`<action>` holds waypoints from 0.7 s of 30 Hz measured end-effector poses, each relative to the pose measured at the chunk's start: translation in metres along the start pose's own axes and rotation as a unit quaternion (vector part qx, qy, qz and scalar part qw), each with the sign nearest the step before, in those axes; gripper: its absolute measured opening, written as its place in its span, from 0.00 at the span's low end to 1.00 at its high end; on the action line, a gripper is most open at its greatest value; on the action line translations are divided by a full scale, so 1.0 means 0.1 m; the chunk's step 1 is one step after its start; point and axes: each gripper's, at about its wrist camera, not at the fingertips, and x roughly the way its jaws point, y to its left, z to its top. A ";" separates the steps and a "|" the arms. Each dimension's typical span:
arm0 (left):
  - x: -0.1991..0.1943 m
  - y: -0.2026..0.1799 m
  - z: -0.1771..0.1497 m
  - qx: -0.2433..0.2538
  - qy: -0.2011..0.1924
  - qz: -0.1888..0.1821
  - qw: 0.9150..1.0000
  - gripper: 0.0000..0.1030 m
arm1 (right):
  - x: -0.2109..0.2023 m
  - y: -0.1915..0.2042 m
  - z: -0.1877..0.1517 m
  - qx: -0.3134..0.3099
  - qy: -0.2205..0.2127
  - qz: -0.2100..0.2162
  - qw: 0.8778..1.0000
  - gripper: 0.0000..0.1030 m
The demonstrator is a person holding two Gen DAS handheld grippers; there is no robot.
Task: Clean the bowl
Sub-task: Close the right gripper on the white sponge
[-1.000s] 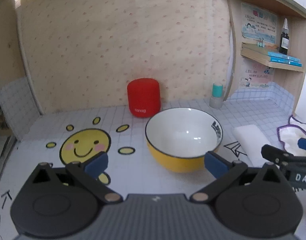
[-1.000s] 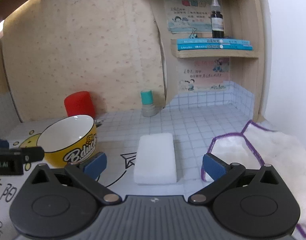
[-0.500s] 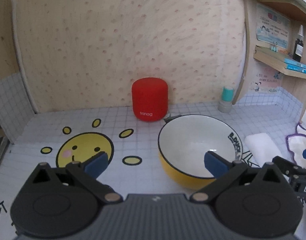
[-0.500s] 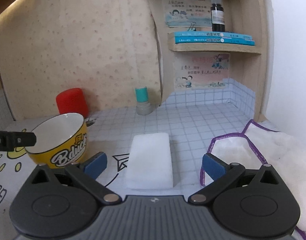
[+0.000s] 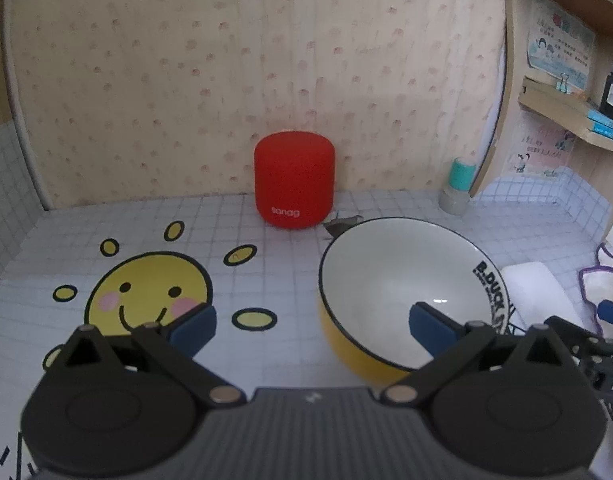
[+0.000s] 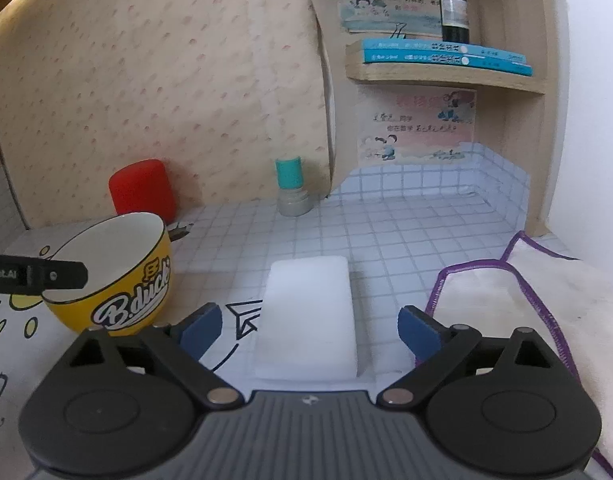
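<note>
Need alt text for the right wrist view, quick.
The open right claw straddles a white sponge lying on the tiled counter. The yellow bowl sits to its left, with a purple-edged cloth to its right.

The left gripper (image 5: 312, 330), black with blue rubber pads, has its jaws spread wide, the left pad (image 5: 192, 330) and right pad well apart and nothing between them. The right gripper (image 6: 310, 330), of the same black and blue build, is likewise spread wide and empty, pointing forward and slightly down.
</note>
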 end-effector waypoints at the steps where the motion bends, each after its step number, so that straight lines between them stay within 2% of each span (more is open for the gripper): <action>1: 0.03 0.01 0.01 -0.002 0.002 -0.001 1.000 1.00 | 0.01 0.00 0.00 -0.001 0.001 0.001 1.000 0.91; 4: 0.09 0.02 0.02 -0.004 0.004 -0.001 1.000 1.00 | 0.05 0.01 0.00 -0.004 0.007 0.003 1.000 0.86; 12: 0.23 0.04 0.06 -0.008 0.009 -0.003 1.000 1.00 | 0.17 0.03 0.01 -0.016 0.018 0.004 1.000 0.83; 16: 0.32 0.04 0.07 -0.012 0.016 0.001 1.000 1.00 | 0.22 0.05 0.01 -0.021 0.024 0.008 0.999 0.74; 21: 0.42 0.06 0.06 -0.022 0.026 -0.001 0.999 1.00 | 0.26 0.07 0.00 -0.026 0.028 0.006 0.999 0.71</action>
